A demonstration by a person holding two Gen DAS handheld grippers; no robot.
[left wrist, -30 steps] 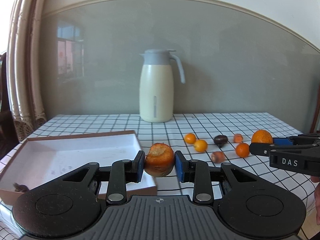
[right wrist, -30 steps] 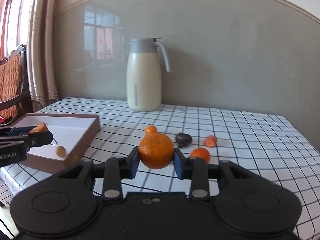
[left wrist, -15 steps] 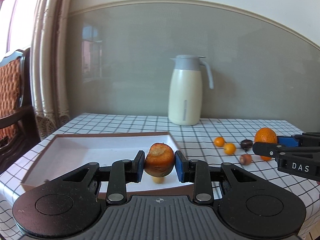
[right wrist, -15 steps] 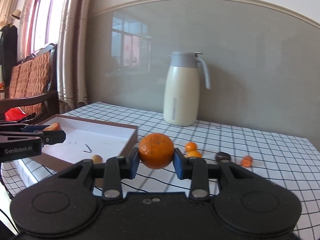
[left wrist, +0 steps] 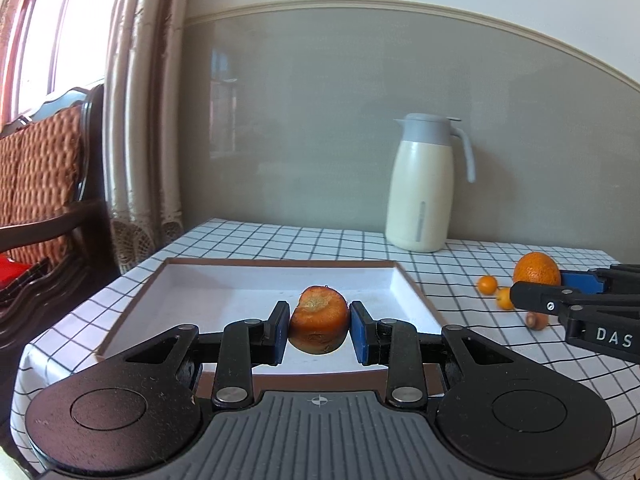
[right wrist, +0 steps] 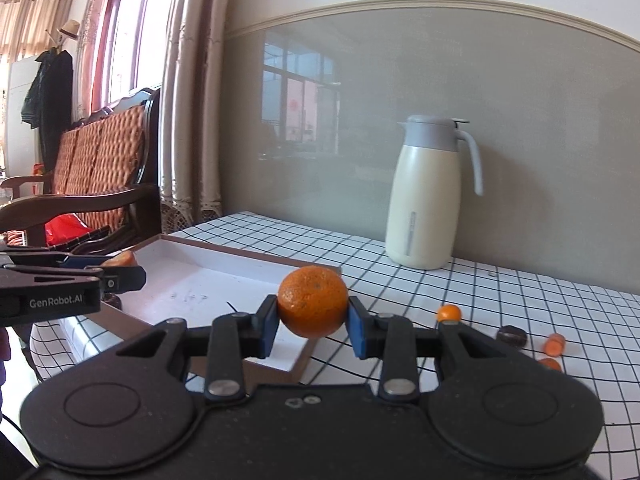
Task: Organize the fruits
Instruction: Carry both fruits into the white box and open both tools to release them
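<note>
Both hands swing from loose-fruit side toward box [left wrist: 132, 304] at table's left edge. L gripper [left wrist: 319, 326] clamped on cut fruit [left wrist: 318, 318], now over box interior. R gripper [right wrist: 313, 325] clamped on mandarin [right wrist: 313, 300], nearing box corner. Drop next, prob.

- A cream thermos jug [left wrist: 422, 196] with a grey lid and a grey handle stands upright at the back of the table, near the wall.
- A white tablecloth [right wrist: 500, 300] with a black grid pattern covers the table.
- Beige curtains [left wrist: 140, 120] with lace hems hang to the left of the table, beside a window [right wrist: 124, 36].
- A dark wooden bench [right wrist: 100, 168] with woven orange-brown cushions stands under the window.
- A dark coat [right wrist: 48, 92] hangs in the far left corner, with a straw hat [right wrist: 68, 28] above it.
- The glossy grey lower wall panel [right wrist: 360, 120] reflects window panes.
</note>
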